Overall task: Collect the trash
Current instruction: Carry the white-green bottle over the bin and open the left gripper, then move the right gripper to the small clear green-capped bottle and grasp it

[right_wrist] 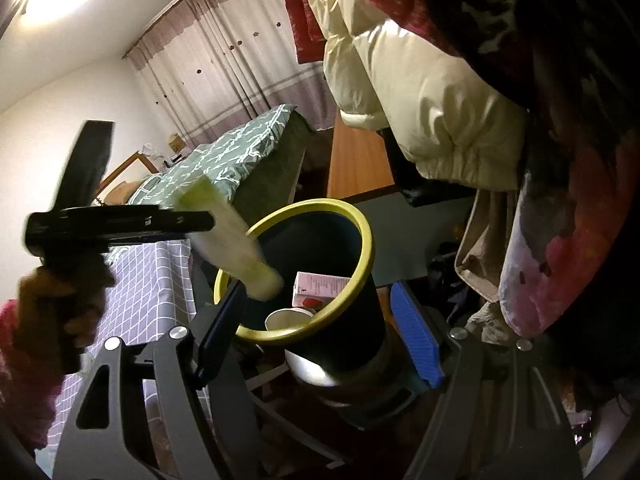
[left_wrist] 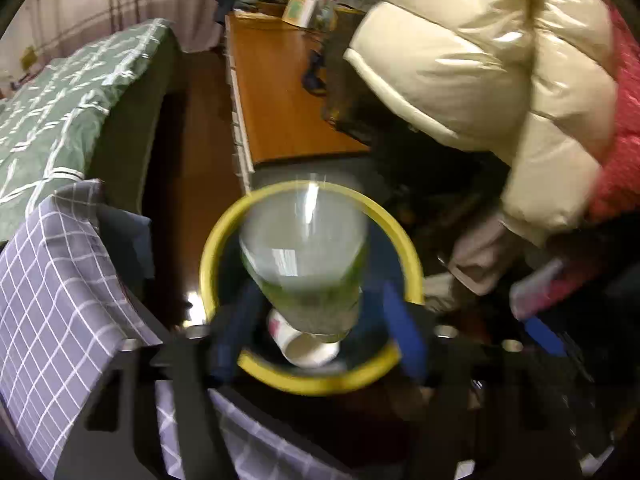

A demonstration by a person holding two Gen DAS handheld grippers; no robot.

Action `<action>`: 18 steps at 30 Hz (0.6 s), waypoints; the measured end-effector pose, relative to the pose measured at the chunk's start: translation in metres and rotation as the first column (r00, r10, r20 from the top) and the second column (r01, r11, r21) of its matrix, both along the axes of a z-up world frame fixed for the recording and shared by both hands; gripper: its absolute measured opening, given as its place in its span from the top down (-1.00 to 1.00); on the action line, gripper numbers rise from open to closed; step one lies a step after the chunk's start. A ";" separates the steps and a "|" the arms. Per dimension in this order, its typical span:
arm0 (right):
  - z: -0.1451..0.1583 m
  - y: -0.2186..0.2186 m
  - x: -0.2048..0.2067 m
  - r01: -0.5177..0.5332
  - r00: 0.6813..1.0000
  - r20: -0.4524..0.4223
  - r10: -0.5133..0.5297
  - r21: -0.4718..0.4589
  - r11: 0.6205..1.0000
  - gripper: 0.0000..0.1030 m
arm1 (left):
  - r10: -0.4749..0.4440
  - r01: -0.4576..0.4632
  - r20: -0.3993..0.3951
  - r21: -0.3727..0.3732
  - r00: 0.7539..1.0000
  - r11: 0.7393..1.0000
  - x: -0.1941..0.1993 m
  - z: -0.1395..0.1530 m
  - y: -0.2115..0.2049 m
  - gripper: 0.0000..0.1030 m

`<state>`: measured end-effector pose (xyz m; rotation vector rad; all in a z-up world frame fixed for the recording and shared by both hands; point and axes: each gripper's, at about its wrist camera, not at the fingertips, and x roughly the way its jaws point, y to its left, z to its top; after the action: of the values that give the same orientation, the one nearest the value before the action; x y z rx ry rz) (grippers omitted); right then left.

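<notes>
Above the mouth of the yellow-rimmed bin: one clear plastic bottle with a green label band, motion-blurred.

- Bottle, position: directly over the bin opening in the left wrist view; in the right wrist view it slants across the near-left rim, lower end just inside the rim line, upper end up and away from the bin.
- Long axis: runs forward along the left tongs' fingers, tilted down toward the bin.
- Left tongs: blue pads stand either side of the bottle's near end, spread fairly wide. Blur prevents telling whether the pads bear on the bottle or have let go.
- Right tongs: fully spread, nothing held; the bin's dark body sits between the two blue pads, contact not discernible.
- Bin contents: white paper cup on its side at the bottom; pale pink carton leaning against the far inner wall.
- Beside the bin: grey checked cloth to its left, green patterned bed beyond that, wooden counter behind it.

Judgement: deposit step, well advanced. Left hand is the nearer to the bottle. The drop turns on the lower end clearing the near rim; a bottle this slanted could catch the rim and tip outward.
</notes>
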<state>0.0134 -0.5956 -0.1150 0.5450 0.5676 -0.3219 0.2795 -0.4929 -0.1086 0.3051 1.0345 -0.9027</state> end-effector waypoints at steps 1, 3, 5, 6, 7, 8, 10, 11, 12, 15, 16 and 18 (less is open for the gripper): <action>0.000 -0.001 0.000 0.000 1.000 -0.002 0.000 0.001 1.000 -0.38 | 0.014 -0.014 0.011 -0.005 1.000 1.000 0.001 0.000 0.002 -0.33; -0.001 -0.001 0.001 0.000 1.000 -0.007 0.000 0.006 1.000 -0.38 | 0.030 -0.030 0.012 -0.027 0.999 0.999 0.002 0.005 0.007 -0.59; -0.005 0.000 0.007 -0.004 1.000 -0.013 0.004 0.016 1.000 -0.38 | 0.051 -0.049 0.038 -0.056 0.998 0.997 -0.001 0.017 0.023 -0.69; -0.007 0.000 0.009 -0.007 1.000 -0.016 0.007 0.023 1.000 -0.38 | 0.059 -0.055 0.067 -0.073 0.996 0.996 -0.005 0.026 0.033 -0.73; -0.008 0.002 0.010 -0.010 1.000 -0.018 0.010 0.026 1.000 -0.38 | 0.067 -0.060 0.085 -0.085 0.994 0.995 -0.006 0.032 0.040 -0.75; -0.010 0.003 0.012 -0.014 1.000 -0.020 0.014 0.030 0.999 -0.38 | 0.078 -0.068 0.100 -0.102 0.992 0.992 -0.009 0.038 0.050 -0.81; -0.011 0.009 0.016 -0.029 0.999 -0.027 0.029 0.031 0.999 -0.38 | 0.116 -0.096 0.129 -0.152 0.985 0.984 -0.017 0.052 0.078 -0.83; -0.011 0.012 0.019 -0.037 0.999 -0.030 0.038 0.029 0.999 -0.38 | 0.125 -0.102 0.130 -0.165 0.984 0.981 -0.014 0.058 0.090 -0.83; -0.010 0.015 0.021 -0.043 0.999 -0.033 0.043 0.026 0.999 -0.38 | 0.145 -0.118 0.135 -0.188 0.980 0.975 -0.018 0.063 0.107 -0.83; -0.009 0.028 0.029 -0.070 0.997 -0.043 0.070 0.013 0.997 -0.38 | 0.201 -0.165 0.153 -0.221 0.968 0.961 -0.024 0.074 0.147 -0.86; -0.009 0.030 0.031 -0.077 0.996 -0.045 0.077 0.008 0.997 -0.38 | 0.229 -0.189 0.159 -0.235 0.960 0.954 -0.026 0.077 0.164 -0.86; -0.008 0.041 0.037 -0.100 0.994 -0.050 0.099 -0.005 0.995 -0.38 | 0.282 -0.234 0.163 -0.264 0.946 0.936 -0.030 0.083 0.198 -0.90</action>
<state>0.0508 -0.5549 -0.1230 0.5011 0.6396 -0.2433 0.2492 -0.2953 -0.0253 0.0489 0.7497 -0.7323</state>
